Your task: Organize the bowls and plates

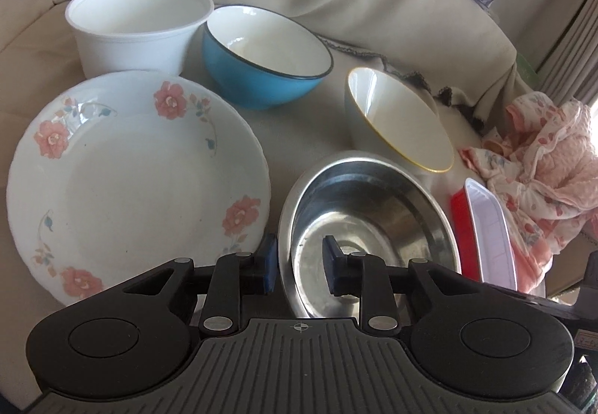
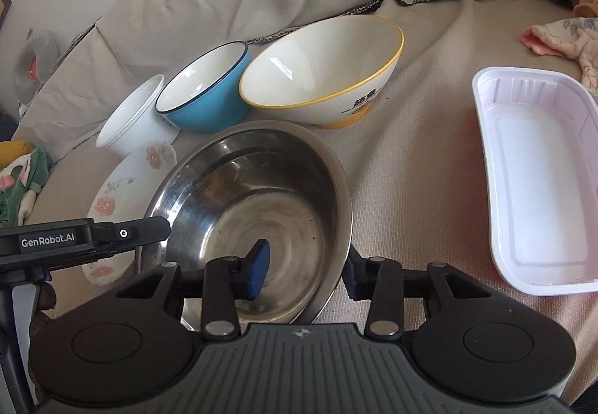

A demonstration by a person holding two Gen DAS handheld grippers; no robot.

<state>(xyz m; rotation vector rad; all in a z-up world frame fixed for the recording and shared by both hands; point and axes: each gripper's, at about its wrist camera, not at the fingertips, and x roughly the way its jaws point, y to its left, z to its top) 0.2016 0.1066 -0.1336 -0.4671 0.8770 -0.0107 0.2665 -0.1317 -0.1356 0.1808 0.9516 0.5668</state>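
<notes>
A steel bowl point(image 1: 373, 223) point(image 2: 258, 212) sits on a beige cloth in front of both grippers. My left gripper point(image 1: 299, 264) straddles its left rim, one pad outside and one inside, with a visible gap. My right gripper point(image 2: 304, 272) straddles its right rim the same way, jaws apart. A floral plate point(image 1: 138, 182) point(image 2: 127, 182) lies left of the steel bowl. Behind stand a white plastic tub point(image 1: 138, 28) point(image 2: 134, 118), a blue bowl point(image 1: 265, 55) point(image 2: 205, 88) and a tilted yellow-rimmed bowl point(image 1: 396, 122) point(image 2: 321, 73).
A white plastic tray with red outside point(image 1: 486, 234) point(image 2: 538, 186) lies right of the steel bowl. Pink floral cloth point(image 1: 542, 159) is bunched at the far right. The left gripper's body point(image 2: 74, 238) shows in the right wrist view. The sofa back rises behind.
</notes>
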